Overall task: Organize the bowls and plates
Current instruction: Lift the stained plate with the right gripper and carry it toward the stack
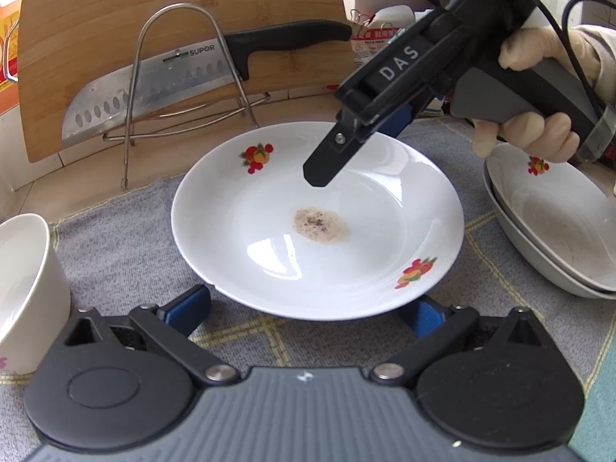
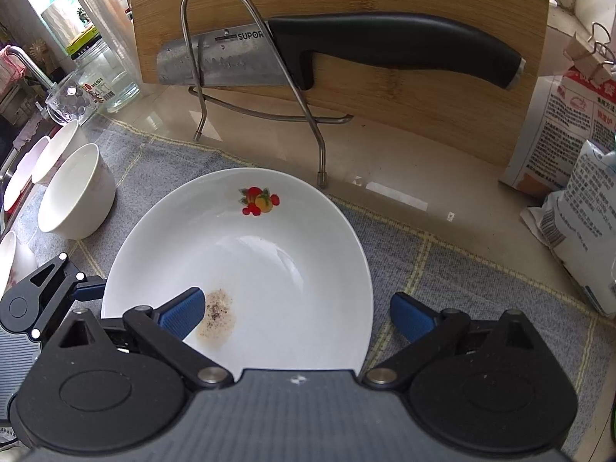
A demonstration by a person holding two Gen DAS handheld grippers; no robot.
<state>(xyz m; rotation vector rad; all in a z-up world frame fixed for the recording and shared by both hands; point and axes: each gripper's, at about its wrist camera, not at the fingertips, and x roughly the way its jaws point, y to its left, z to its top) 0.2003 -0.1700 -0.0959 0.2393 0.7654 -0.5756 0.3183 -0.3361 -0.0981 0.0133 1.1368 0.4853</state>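
A white plate (image 1: 269,238) with fruit prints and a brown smear lies on the grey cloth; it also shows in the right wrist view (image 2: 277,269). My left gripper (image 1: 308,310) is open, its blue pads either side of the plate's near rim. My right gripper (image 2: 296,313) is open and straddles the plate's right rim, one pad above the plate, one outside it. In the left wrist view the right gripper (image 1: 362,146) hangs over the plate's far right side. Two stacked plates (image 1: 554,231) sit at the right. A white bowl (image 1: 23,288) stands at the left, with more bowls (image 2: 73,192) in the right wrist view.
A wire rack (image 2: 250,77) holds a knife (image 2: 346,54) against a bamboo cutting board (image 2: 423,115) at the back. Glass jars (image 2: 96,77) stand at the back left, paper bags (image 2: 569,154) at the right. A grey cloth (image 1: 127,238) covers the counter.
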